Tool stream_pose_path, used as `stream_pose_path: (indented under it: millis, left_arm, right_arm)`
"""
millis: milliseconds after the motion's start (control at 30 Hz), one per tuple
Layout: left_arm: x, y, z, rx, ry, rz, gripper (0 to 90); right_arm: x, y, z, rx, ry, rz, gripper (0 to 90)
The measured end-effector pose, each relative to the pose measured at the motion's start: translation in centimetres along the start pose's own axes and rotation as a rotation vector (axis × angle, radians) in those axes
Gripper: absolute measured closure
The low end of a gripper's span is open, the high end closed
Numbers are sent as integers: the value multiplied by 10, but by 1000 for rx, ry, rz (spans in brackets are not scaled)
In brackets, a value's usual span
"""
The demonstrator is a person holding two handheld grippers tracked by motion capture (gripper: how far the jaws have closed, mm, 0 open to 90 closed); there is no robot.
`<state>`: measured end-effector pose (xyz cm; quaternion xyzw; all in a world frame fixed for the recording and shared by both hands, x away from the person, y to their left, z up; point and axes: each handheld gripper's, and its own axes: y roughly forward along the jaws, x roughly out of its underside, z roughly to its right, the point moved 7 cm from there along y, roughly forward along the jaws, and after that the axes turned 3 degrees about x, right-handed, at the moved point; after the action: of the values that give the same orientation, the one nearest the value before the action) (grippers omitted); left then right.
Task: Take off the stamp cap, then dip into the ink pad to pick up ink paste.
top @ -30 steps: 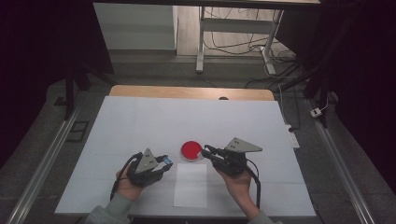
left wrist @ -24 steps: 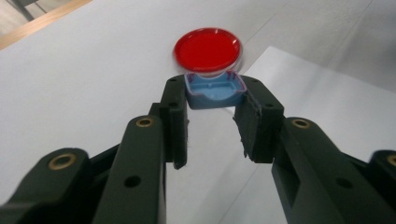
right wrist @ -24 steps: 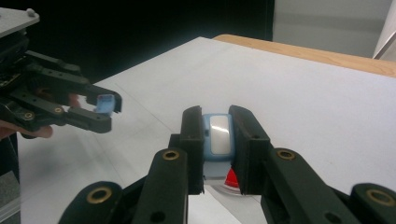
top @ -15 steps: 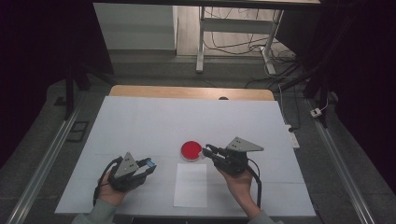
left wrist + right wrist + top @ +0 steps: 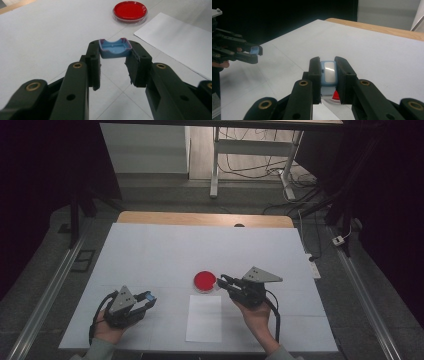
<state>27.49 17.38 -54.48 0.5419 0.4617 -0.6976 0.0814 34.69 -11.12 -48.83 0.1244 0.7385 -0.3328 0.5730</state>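
A broad white table [image 5: 165, 250] carries a flat sheet of paper [image 5: 204, 318] near its front edge and, just beyond the paper, a round clear dish [image 5: 205, 281] with a glossy red filling. The right gripper [image 5: 223, 282], beside the dish, has its jaws closed tight on a smooth pale-blue case [image 5: 329, 75] with rounded corners. The left gripper [image 5: 148, 298], well apart to the left, clamps a small blue plastic cap [image 5: 114, 48] with a scooped edge between its tips.

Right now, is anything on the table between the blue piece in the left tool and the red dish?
Nothing visible: bare white table lies between the blue plastic cap and the round red dish.
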Motion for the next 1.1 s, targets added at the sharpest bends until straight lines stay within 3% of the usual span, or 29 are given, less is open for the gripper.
stream_pose_path:
  millis: [433, 1100]
  left_arm:
    - [1, 2, -2, 1, -3, -7, 653]
    - [2, 5, -2, 4, 1, -17, 653]
  right_arm:
    - [-1, 0, -1, -3, -3, 0, 753]
    - [-9, 10, -1, 0, -53, -29, 752]
